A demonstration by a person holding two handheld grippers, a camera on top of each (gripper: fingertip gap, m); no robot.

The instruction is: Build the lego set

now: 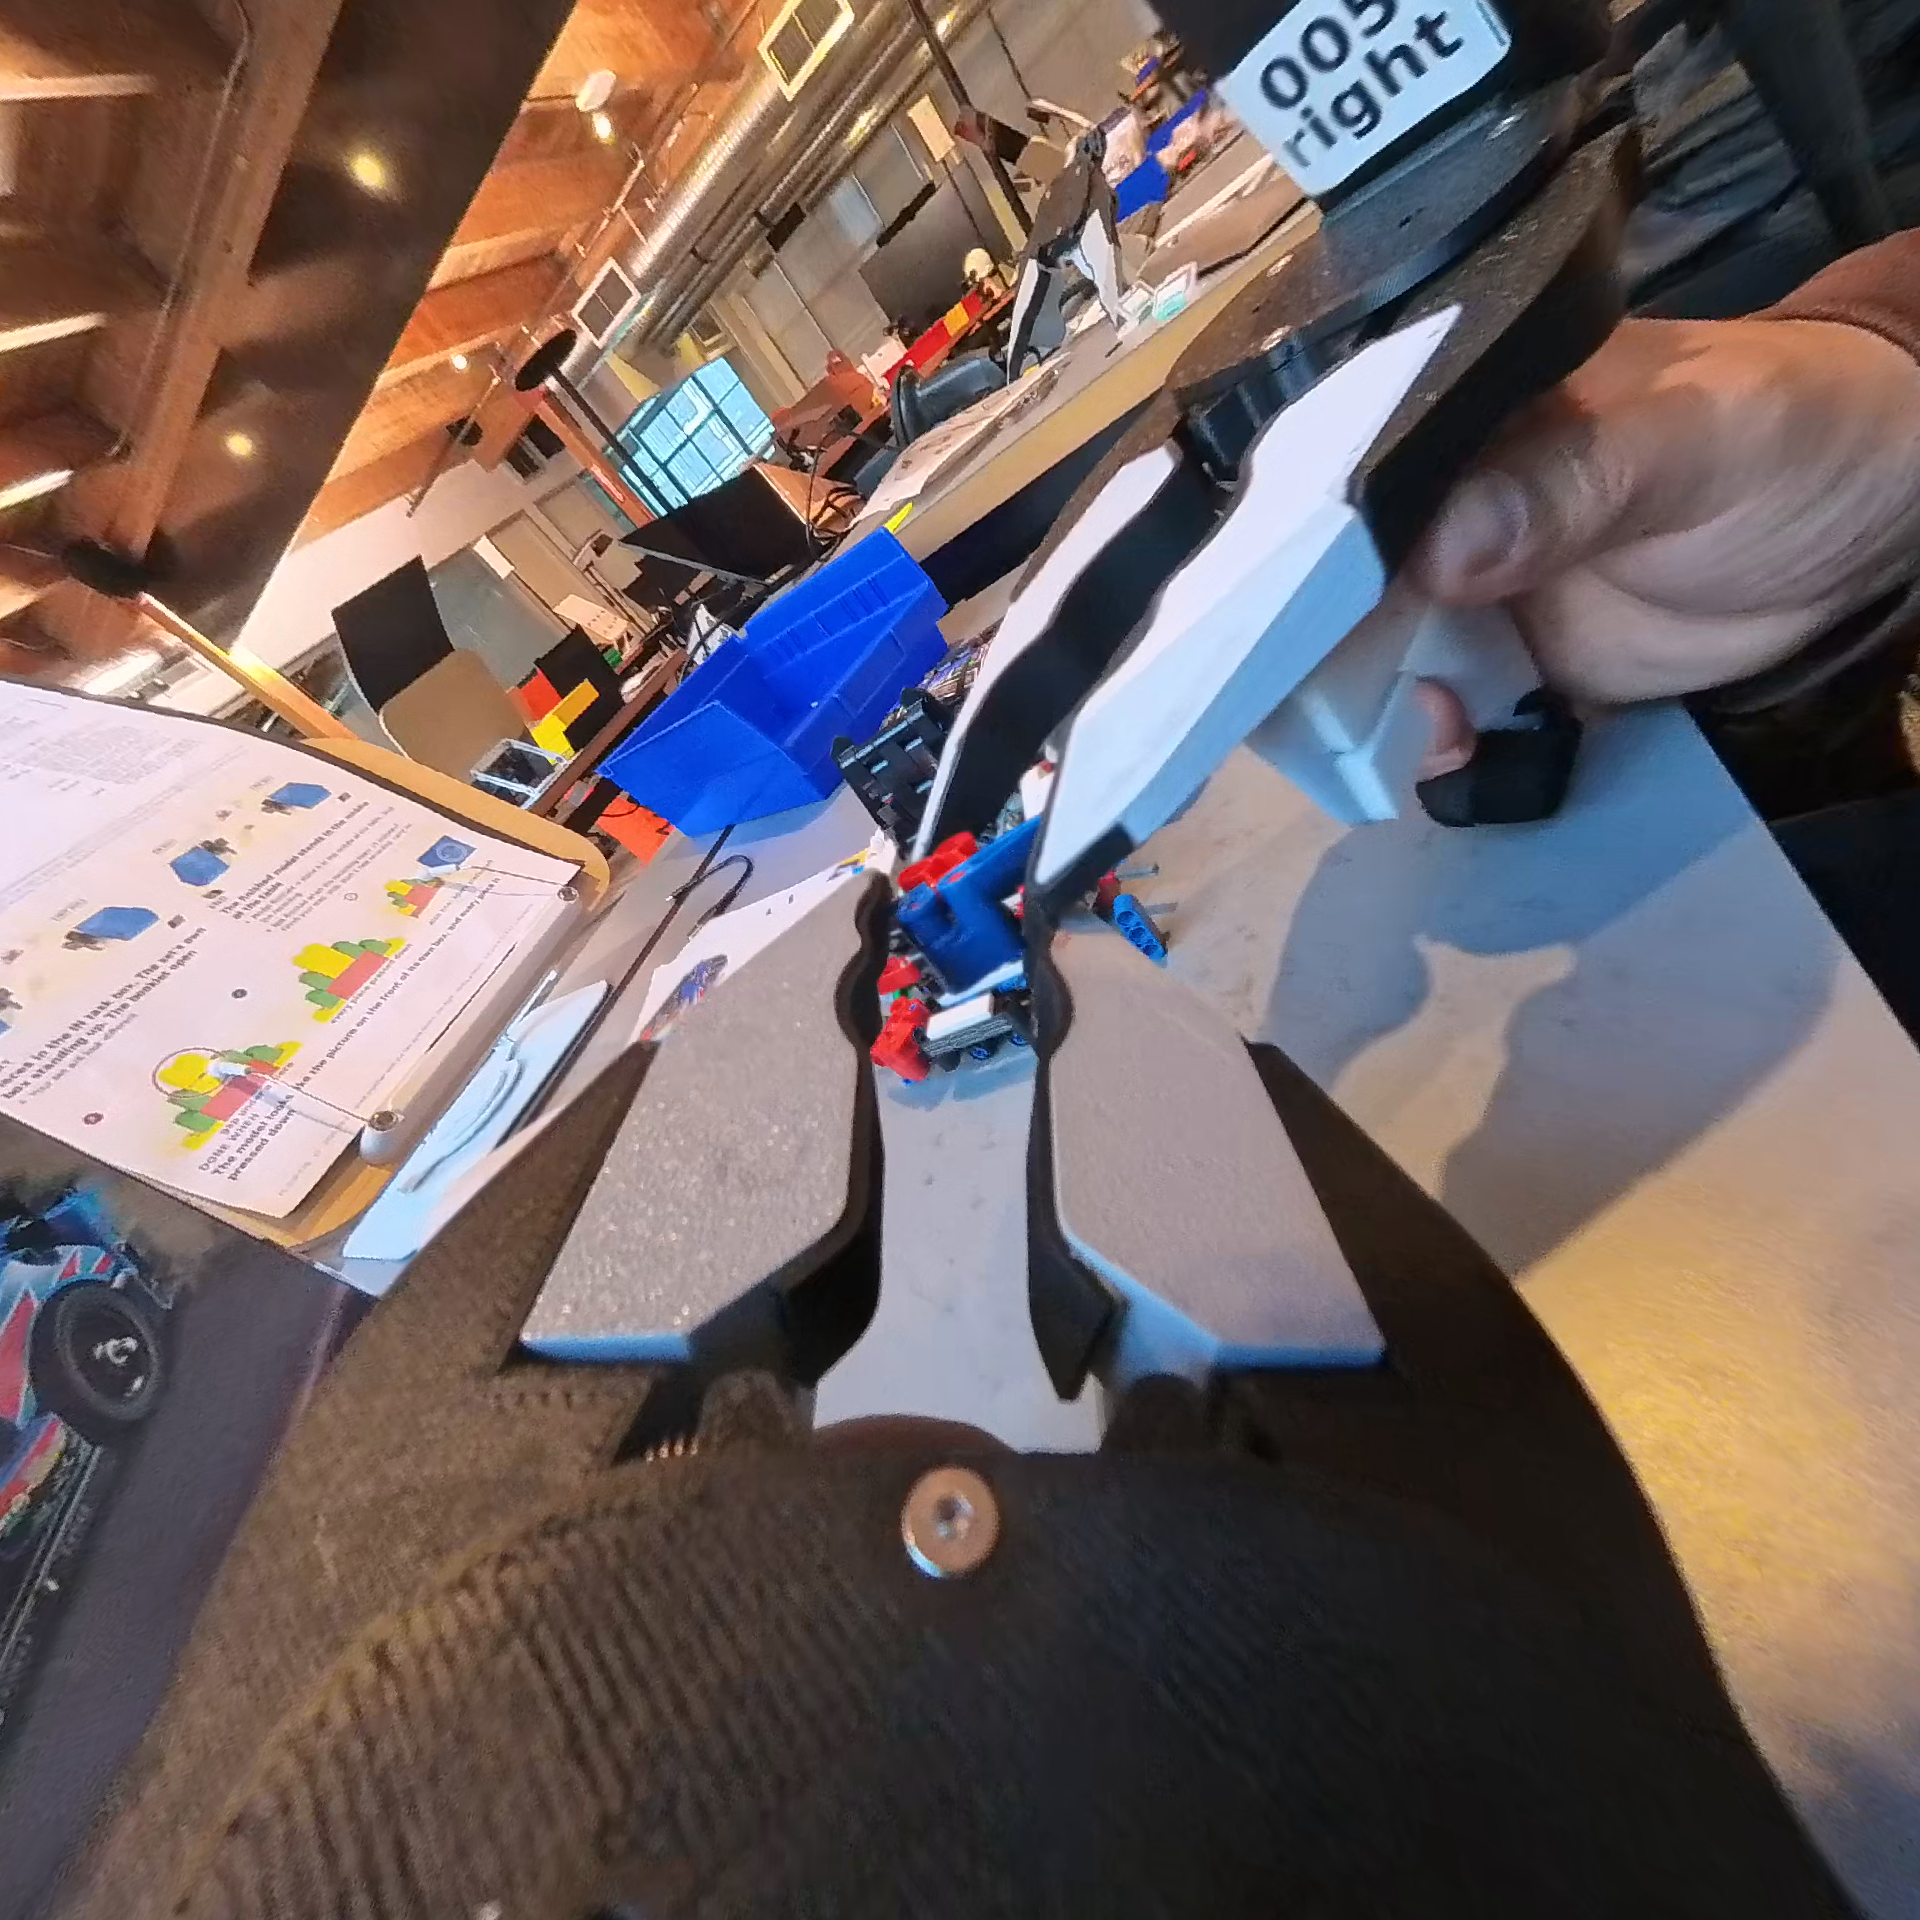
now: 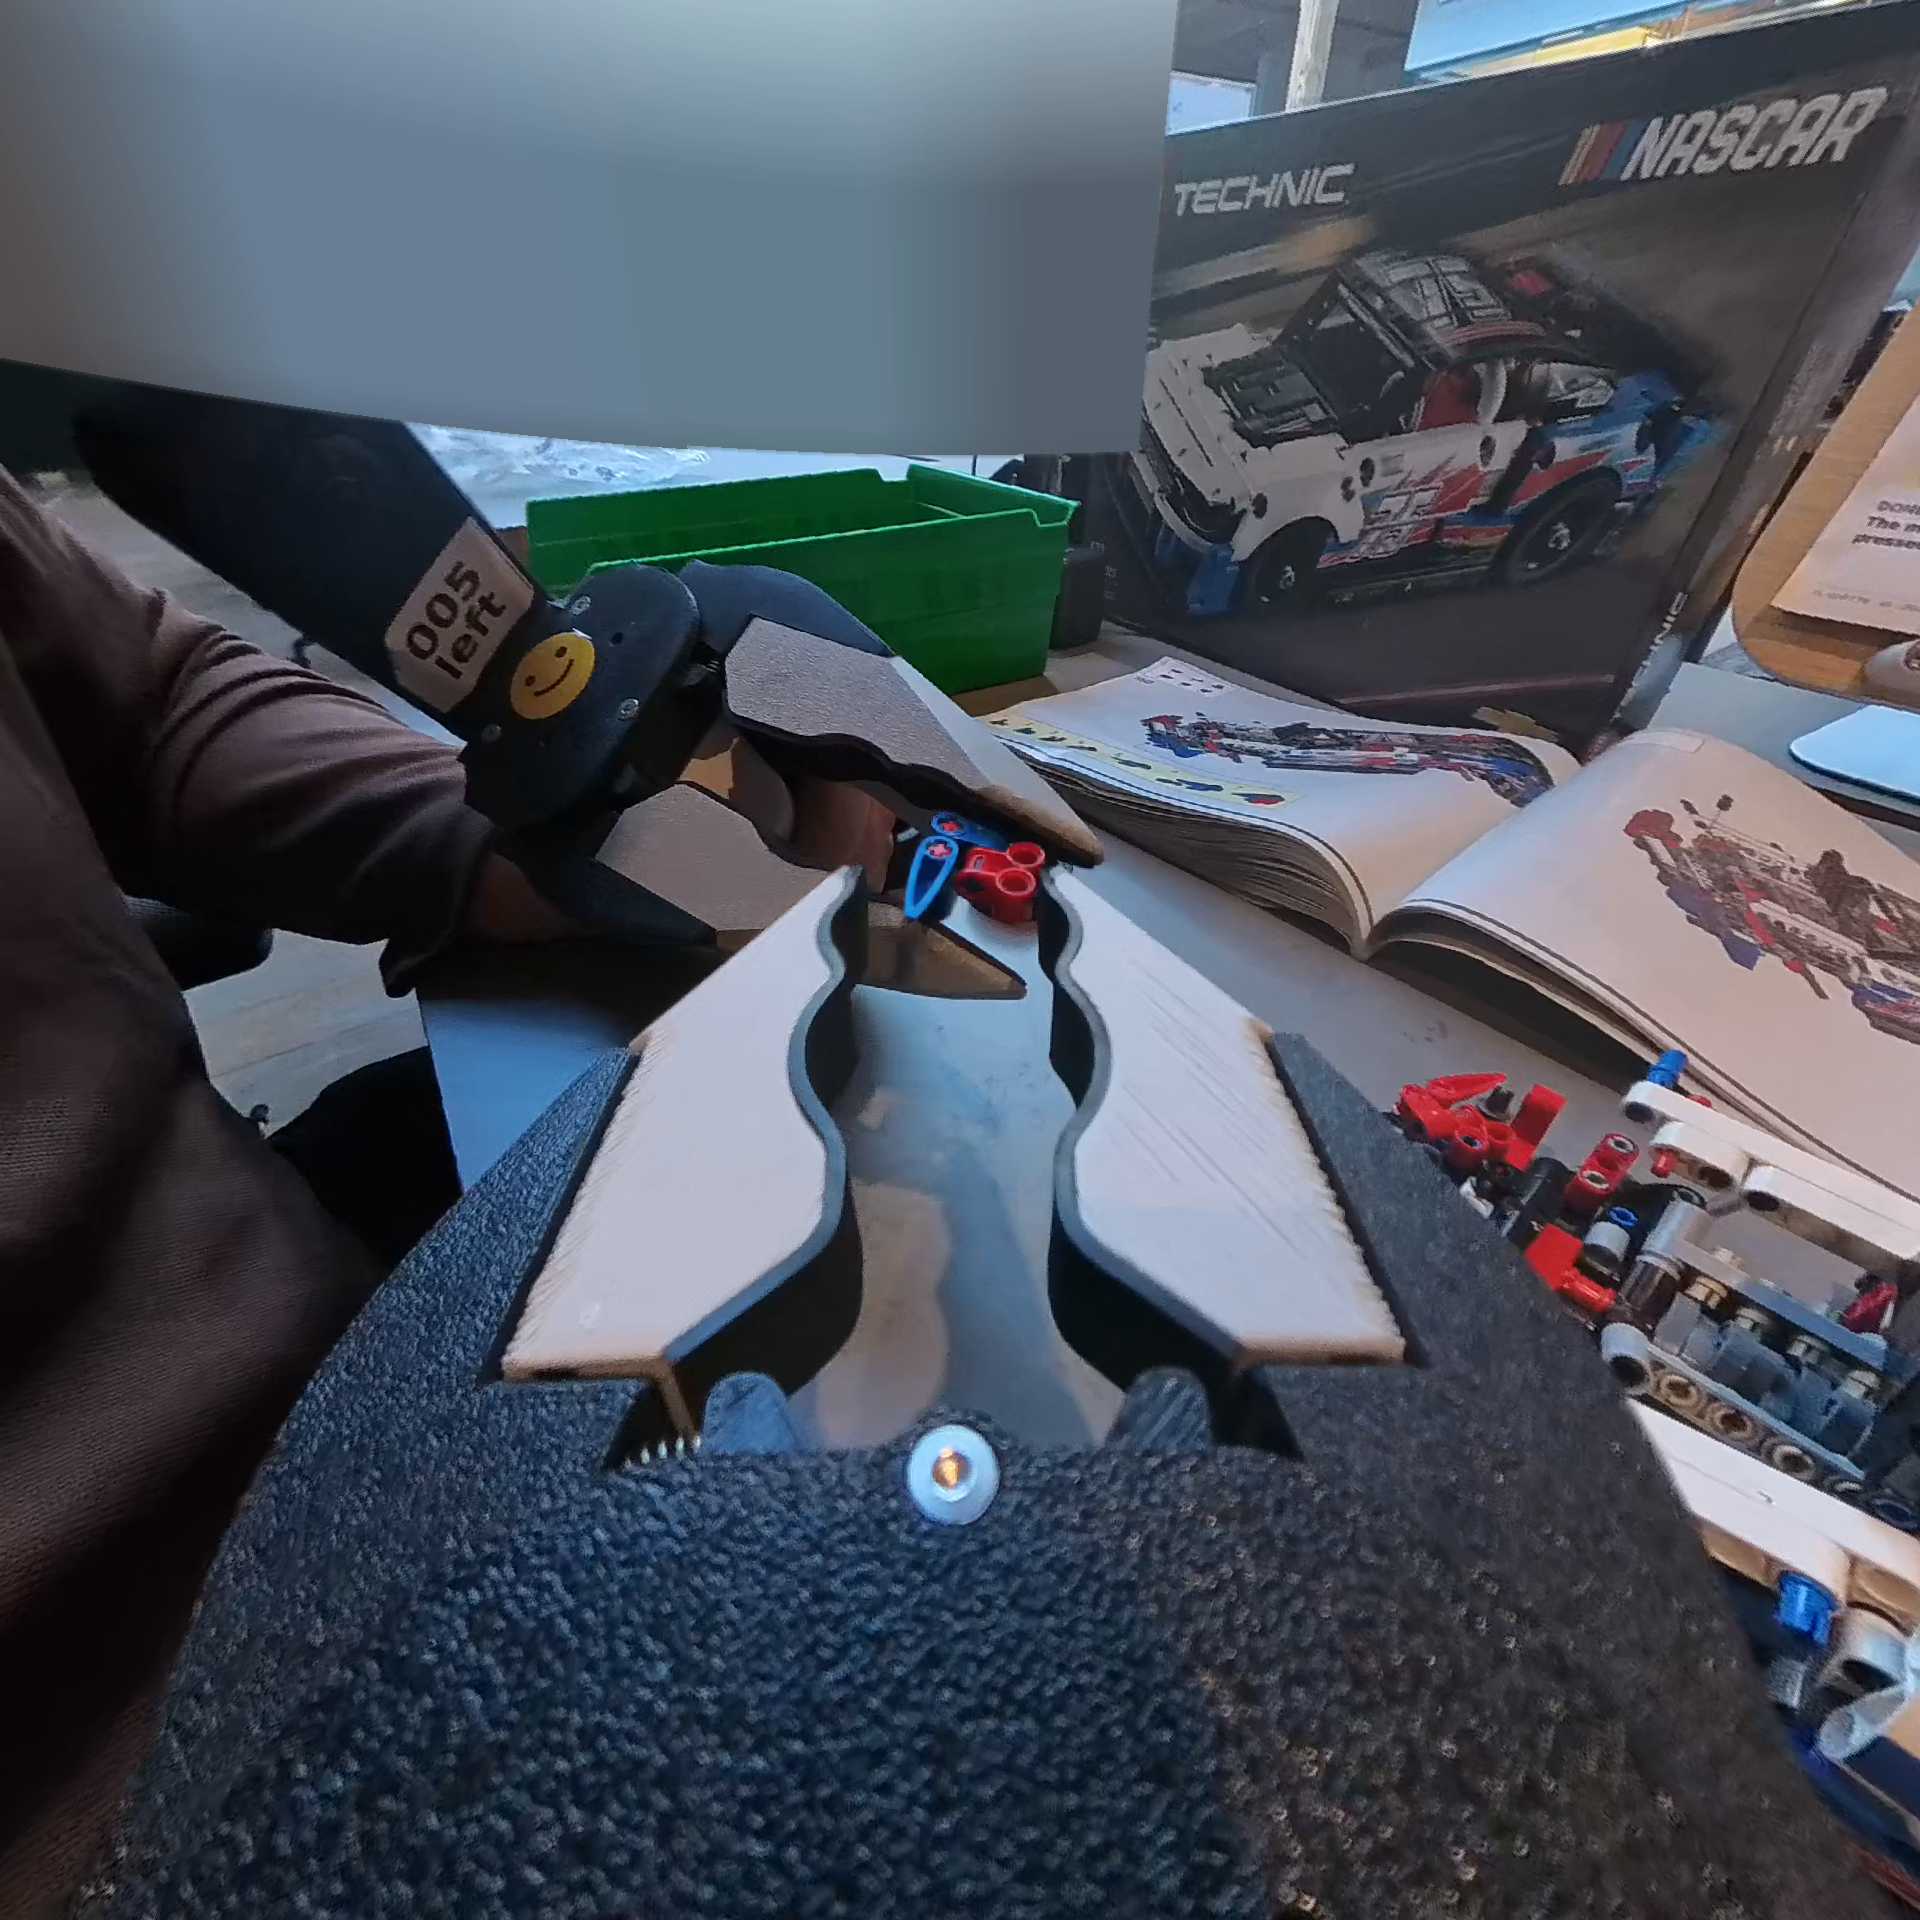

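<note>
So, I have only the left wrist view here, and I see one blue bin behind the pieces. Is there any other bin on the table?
Observer: Yes. A green bin stands beyond the left hand-held gripper, seen from the right wrist view.
Operator: And are there printed instructions for the set?
Observer: A thick booklet lies open on the table, in front of the upright set box.
Operator: Where does the built part lie, relative to that?
Observer: The partly built model lies just in front of the booklet's near page, to the right of the right hand-held gripper.
</note>
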